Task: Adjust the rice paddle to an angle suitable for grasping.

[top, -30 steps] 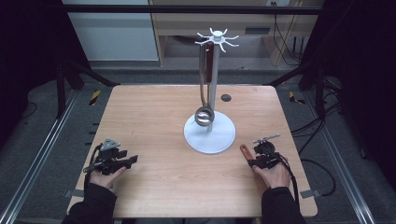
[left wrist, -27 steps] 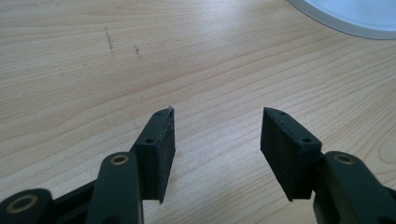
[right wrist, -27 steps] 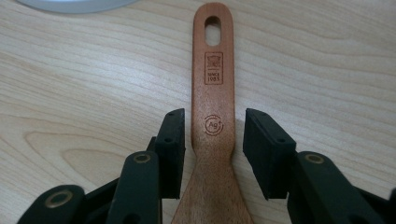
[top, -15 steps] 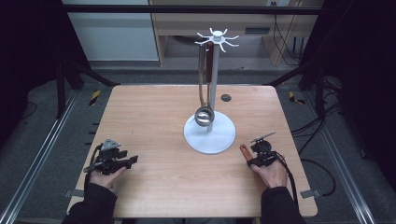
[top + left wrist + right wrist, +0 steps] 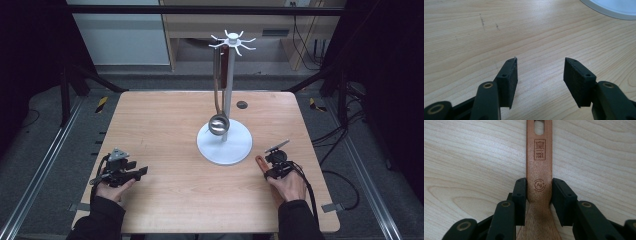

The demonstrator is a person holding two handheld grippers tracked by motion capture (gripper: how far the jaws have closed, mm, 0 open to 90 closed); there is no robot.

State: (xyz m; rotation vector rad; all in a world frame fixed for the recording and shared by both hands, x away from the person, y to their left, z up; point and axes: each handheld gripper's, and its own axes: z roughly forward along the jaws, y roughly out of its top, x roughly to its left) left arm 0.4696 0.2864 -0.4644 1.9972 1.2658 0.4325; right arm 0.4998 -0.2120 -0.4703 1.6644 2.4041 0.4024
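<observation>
Between the right gripper (image 5: 539,188) jaws, just closing, sits a wooden spatula (image 5: 539,170), blade hidden; left gripper (image 5: 540,72) gapes empty.

Table top: pale wooden table (image 5: 165,125), matt, fine visible grain
Handle at right: flat reddish-brown wooden spatula handle (image 5: 539,170), smooth, burnt-in stamps
Jaw pads: black, matt, slightly grainy, on the right gripper (image 5: 539,192) and left gripper (image 5: 540,75)
Stand: white round-based rack (image 5: 225,147), smooth satin finish
Hanging ladle: shiny metal ladle (image 5: 218,123), mirror-glossy bowl
</observation>
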